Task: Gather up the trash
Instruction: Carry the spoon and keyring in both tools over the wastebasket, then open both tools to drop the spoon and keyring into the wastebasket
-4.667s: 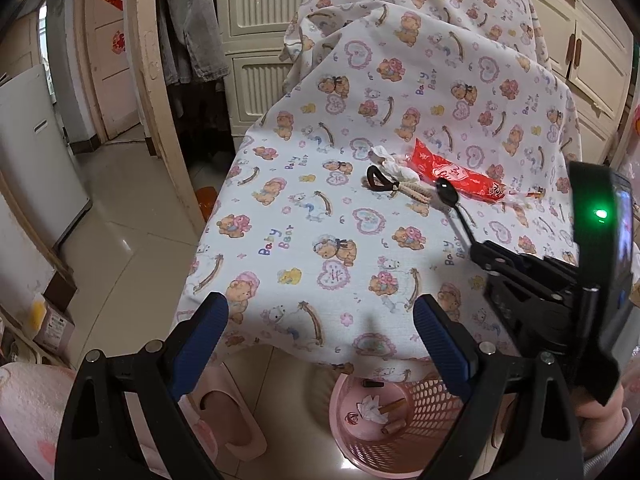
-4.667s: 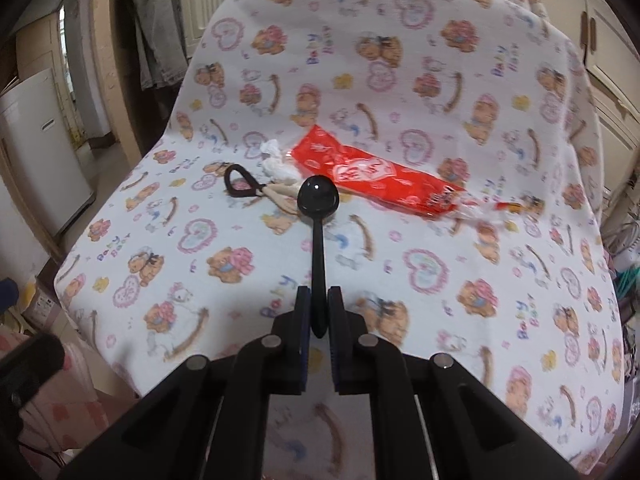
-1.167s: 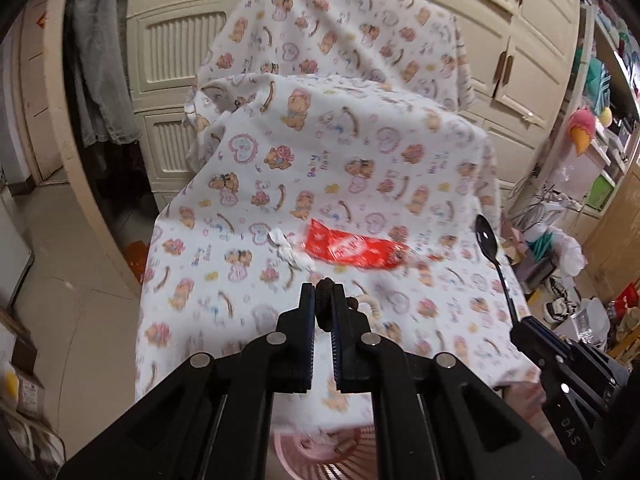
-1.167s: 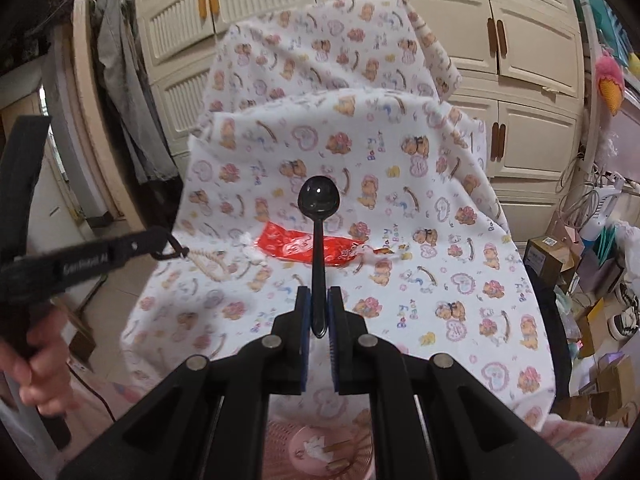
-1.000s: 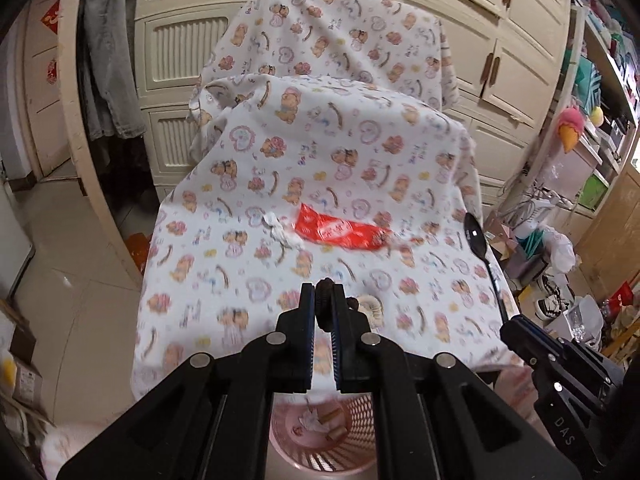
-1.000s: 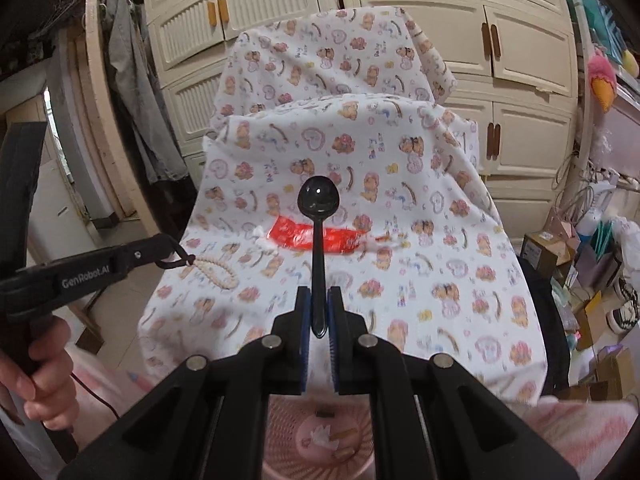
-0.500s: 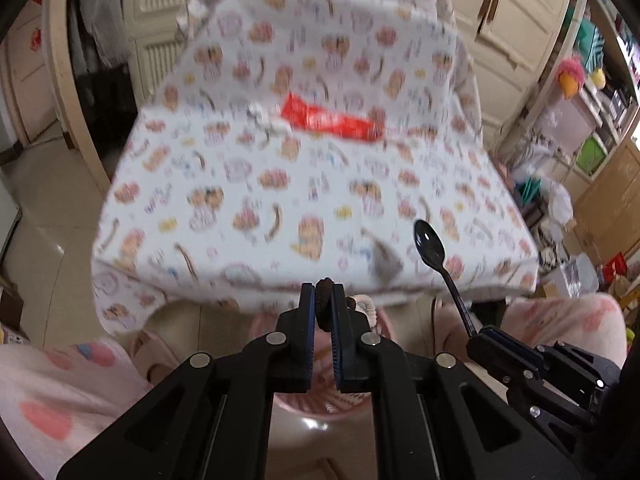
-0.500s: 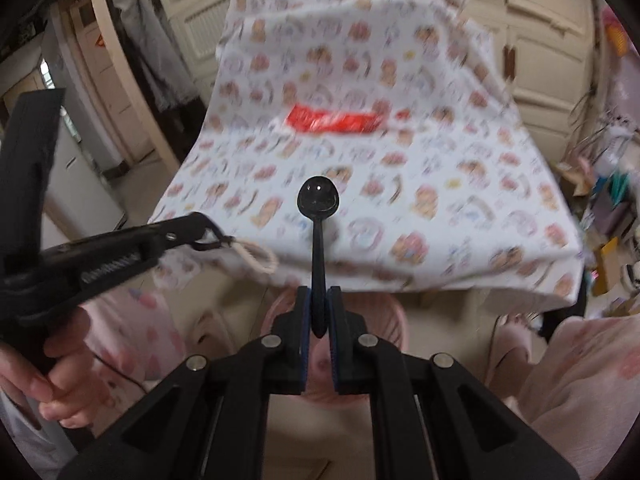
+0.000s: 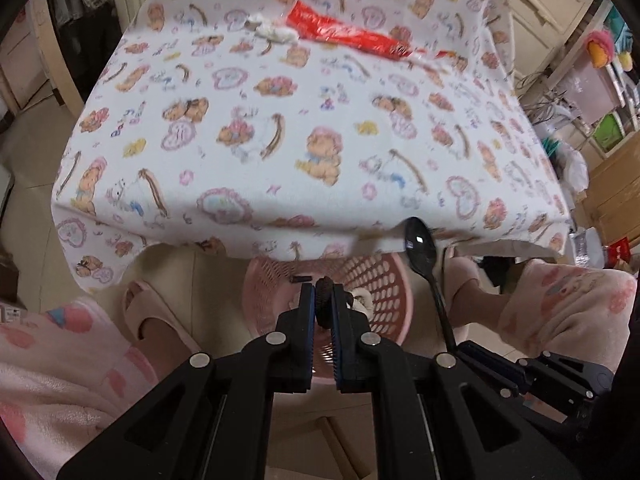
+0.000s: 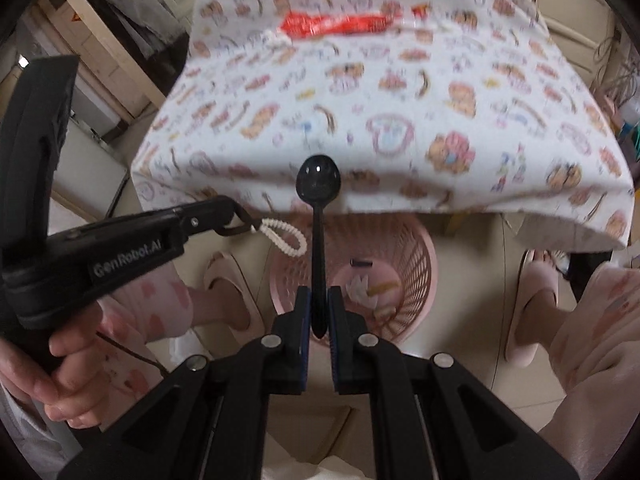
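Observation:
My left gripper [image 9: 323, 300] is shut on a dark loop with a cream coiled cord [image 10: 284, 236], which hangs over the pink basket [image 9: 384, 280]. My right gripper [image 10: 319, 312] is shut on the handle of a black plastic spoon [image 10: 319, 184], whose bowl points up past the table's front edge. Both grippers tilt down over the basket [image 10: 416, 256], which holds a white tissue and small sticks. In the right wrist view the left gripper [image 10: 232, 206] reaches in from the left. On the table lie a red wrapper [image 9: 344, 36] and a crumpled white tissue [image 9: 276, 32].
The table wears a bear-print cloth [image 9: 280, 128] whose front edge overhangs the basket. A person's legs in pink pyjamas and slippers [image 10: 228, 280] stand on both sides of the basket. Cupboards are behind the table, with boxes and clutter [image 9: 600, 120] to the right.
Both grippers have sunk and tipped downward, from facing the table top to hanging over the basket by the table's front edge. Each keeps hold of its item.

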